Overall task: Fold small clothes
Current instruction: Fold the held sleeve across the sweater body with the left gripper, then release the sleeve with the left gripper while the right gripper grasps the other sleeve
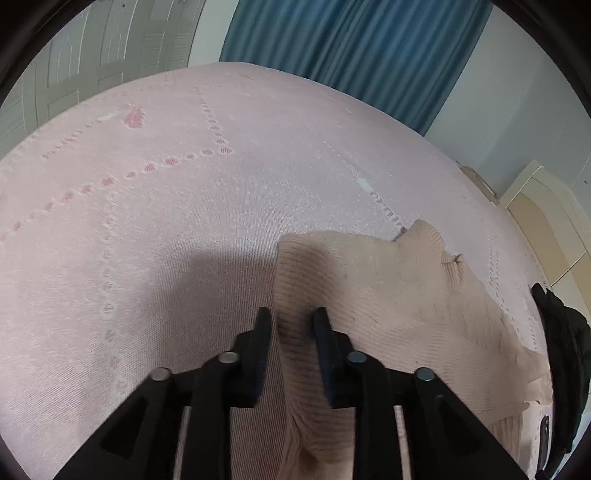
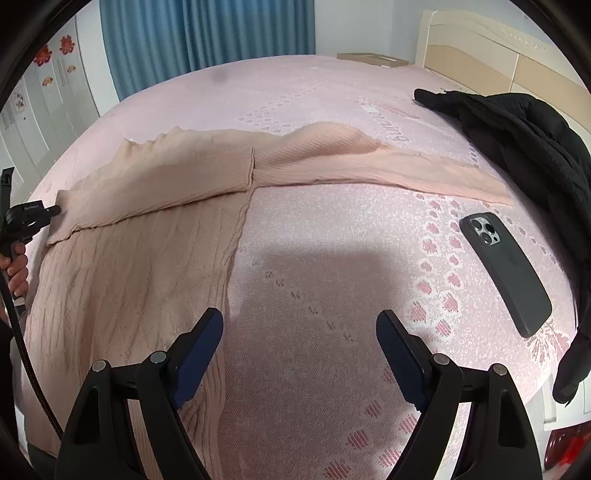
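Note:
A beige-pink knit sweater (image 2: 140, 258) lies flat on the pink mattress (image 2: 332, 240). One sleeve is folded across its chest, and the other sleeve (image 2: 424, 173) stretches right toward a black jacket. In the left wrist view my left gripper (image 1: 291, 317) is shut on a raised fold of the sweater (image 1: 369, 288) at its edge. The right wrist view shows that left gripper (image 2: 51, 211) at the sweater's far left side, held by a hand (image 2: 16, 266). My right gripper (image 2: 300, 317) stands wide open over bare mattress, with nothing between its fingers. Its left finger (image 2: 207, 332) hangs over the sweater's side edge.
A dark phone (image 2: 506, 273) lies face down on the mattress to the right. A black jacket (image 2: 517, 125) is heaped at the right, near the headboard (image 2: 498, 48). Blue curtains (image 2: 207, 33) and a wardrobe (image 1: 74, 74) stand beyond the bed. A cable (image 2: 26, 354) hangs at the left.

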